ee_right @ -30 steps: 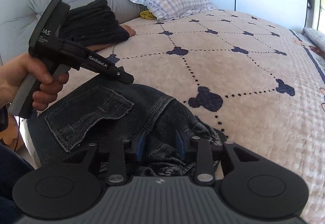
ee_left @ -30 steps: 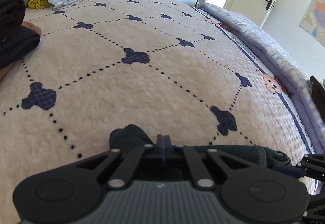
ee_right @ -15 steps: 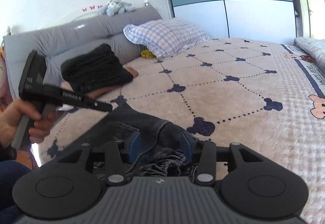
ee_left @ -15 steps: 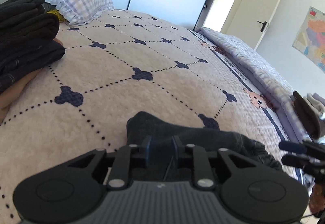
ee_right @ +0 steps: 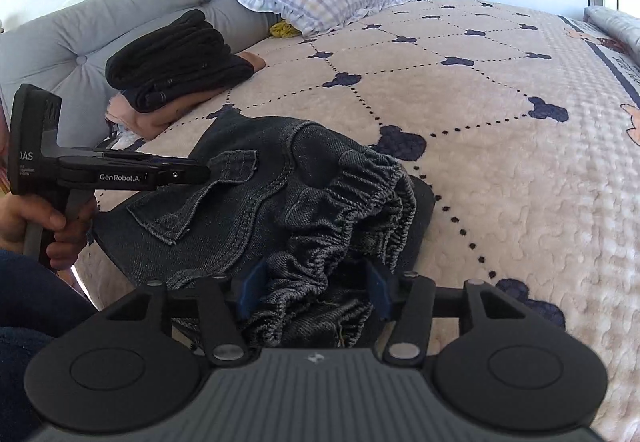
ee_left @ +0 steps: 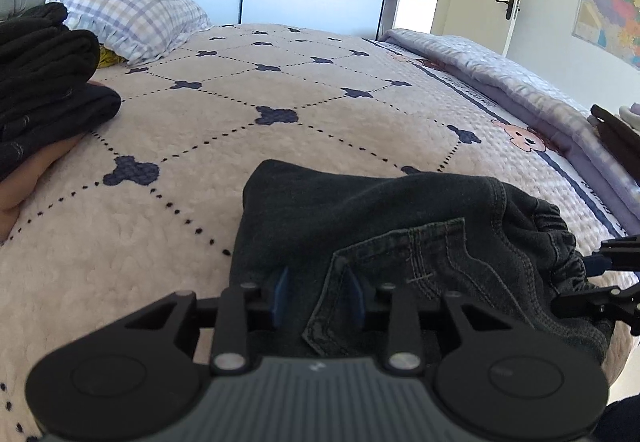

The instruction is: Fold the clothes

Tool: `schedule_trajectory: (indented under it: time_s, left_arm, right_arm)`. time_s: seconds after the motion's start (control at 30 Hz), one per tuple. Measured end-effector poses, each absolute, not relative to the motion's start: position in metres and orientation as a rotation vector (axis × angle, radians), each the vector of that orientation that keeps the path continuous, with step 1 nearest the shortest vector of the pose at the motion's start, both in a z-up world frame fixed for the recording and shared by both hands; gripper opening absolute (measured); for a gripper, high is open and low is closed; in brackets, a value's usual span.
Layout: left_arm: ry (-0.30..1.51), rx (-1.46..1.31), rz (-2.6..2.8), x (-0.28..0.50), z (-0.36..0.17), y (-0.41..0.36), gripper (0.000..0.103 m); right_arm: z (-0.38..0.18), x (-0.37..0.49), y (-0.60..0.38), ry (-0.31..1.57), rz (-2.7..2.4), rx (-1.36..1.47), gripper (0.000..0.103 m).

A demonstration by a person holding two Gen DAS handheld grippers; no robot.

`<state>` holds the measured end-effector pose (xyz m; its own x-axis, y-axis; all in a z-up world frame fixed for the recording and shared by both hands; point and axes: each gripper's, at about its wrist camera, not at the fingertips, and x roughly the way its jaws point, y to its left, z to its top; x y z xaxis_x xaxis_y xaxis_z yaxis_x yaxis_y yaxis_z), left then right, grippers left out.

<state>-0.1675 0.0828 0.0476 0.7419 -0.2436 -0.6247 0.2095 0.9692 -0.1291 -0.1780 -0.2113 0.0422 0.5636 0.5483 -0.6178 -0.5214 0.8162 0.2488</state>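
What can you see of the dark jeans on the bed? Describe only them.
The dark jeans are folded into a compact bundle on the quilted bedspread. They look like washed dark denim, with a gathered elastic waistband and a stitched patch pocket on top. Both grippers' blue pads flank folds of cloth, jaws apart.

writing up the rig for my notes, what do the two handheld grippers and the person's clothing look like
Both are matte black plastic with a ribbed grey body, two round discs, silver pivot screws and blue finger pads: left gripper, right gripper. From the side, the left one has a pistol-style grey handle and white GenRobot.AI lettering. Only dark navy clothing shows.
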Motion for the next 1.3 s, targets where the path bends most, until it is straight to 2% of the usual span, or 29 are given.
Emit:
schedule_trajectory:
  time_s: [0.2,0.4,0.53,0.8,1.07,1.2,1.3]
  left_arm:
    - [0.686,-0.095,-0.289,-0.186,0.067,0.099,0.034]
    - [0.697,0.001,-0.361,-0.221,0.068,0.095,0.041]
    - [0.717,0.0,-0.322,-0.215,0.057,0.088,0.041]
    - [0.703,-0.068,-0.283,-0.217,0.044,0.089,0.042]
    - [0.747,-0.032,-0.245,-0.224,0.064,0.088,0.043]
    - [0.745,-0.002,-0.188,-0.231,0.061,0.094,0.058]
    - [0.774,-0.106,-0.18,-0.231,0.052,0.11,0.058]
  right_arm:
    - [0.042,-0.185,-0.227,0.694,0.652,0.118,0.056]
    - [0.081,-0.212,-0.239,0.57,0.667,0.083,0.056]
    - [0.063,-0.202,-0.227,0.704,0.676,0.032,0.055]
    - [0.016,-0.184,-0.249,0.844,0.667,0.288,0.084]
    - [0.009,-0.187,-0.256,0.831,0.668,0.379,0.086]
    - [0.004,-0.186,-0.257,0.82,0.67,0.403,0.088]
    - [0.004,-0.186,-0.258,0.817,0.671,0.408,0.089]
